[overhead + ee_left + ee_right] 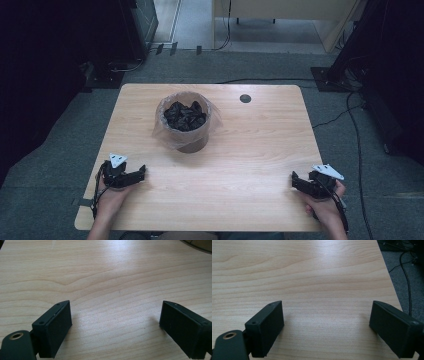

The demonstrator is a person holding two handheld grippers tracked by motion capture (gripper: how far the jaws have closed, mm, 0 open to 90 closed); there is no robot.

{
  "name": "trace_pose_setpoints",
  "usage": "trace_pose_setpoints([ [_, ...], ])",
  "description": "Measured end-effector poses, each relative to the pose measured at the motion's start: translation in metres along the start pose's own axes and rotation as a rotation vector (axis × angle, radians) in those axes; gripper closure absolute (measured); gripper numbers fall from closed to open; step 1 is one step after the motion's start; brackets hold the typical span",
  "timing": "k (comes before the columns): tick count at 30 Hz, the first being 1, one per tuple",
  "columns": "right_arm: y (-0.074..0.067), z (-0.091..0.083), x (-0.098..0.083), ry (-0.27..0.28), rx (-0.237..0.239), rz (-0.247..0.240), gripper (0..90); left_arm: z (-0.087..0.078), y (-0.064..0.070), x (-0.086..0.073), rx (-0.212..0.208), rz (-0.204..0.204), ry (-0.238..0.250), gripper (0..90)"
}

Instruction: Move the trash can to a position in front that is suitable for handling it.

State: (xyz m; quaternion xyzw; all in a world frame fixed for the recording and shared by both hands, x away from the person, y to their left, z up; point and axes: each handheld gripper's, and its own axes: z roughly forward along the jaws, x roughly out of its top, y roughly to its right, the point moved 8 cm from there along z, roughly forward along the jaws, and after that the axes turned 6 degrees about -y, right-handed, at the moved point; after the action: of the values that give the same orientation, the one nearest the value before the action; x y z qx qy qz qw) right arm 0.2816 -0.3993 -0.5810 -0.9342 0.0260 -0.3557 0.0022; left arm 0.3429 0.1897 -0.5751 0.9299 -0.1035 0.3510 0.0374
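A brown bin [187,122] lined with a clear plastic bag stands at the back middle of the wooden table [240,150]; crumpled black stuff [185,116] lies inside it. My left gripper [143,171] rests near the front left corner, held by a hand, well short of the bin. In the left gripper view its jaws stand wide apart over bare wood, left gripper [115,322] open and empty. My right gripper [293,179] rests near the front right corner. In the right gripper view its jaws are also wide apart, right gripper [327,322] open with nothing between them.
A dark round cable hole [245,98] sits in the table's back right. Grey carpet surrounds the table, with black cables [357,135] running along the floor at the right and dark equipment at both sides. The table's right edge [390,282] lies close to my right gripper.
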Motion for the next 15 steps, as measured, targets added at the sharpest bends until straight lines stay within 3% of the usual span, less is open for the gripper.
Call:
trace_pose_setpoints([
  [4,0.001,-0.001,0.000,0.007,-0.008,0.008,16.4,0.000,0.000,0.000,0.000,0.000,0.001,10.4],
  [7,0.000,-0.004,0.001,0.035,-0.014,0.016,32.9,0.000,0.000,0.000,0.001,0.000,0.000,10.5],
  [8,-0.001,-0.005,0.003,0.056,-0.021,0.011,33.3,0.000,0.000,0.000,0.000,-0.001,0.000,10.5],
  [15,-0.033,-0.015,0.027,0.202,0.038,-0.004,50.1,0.000,0.000,0.001,0.019,-0.023,0.006,12.5],
])
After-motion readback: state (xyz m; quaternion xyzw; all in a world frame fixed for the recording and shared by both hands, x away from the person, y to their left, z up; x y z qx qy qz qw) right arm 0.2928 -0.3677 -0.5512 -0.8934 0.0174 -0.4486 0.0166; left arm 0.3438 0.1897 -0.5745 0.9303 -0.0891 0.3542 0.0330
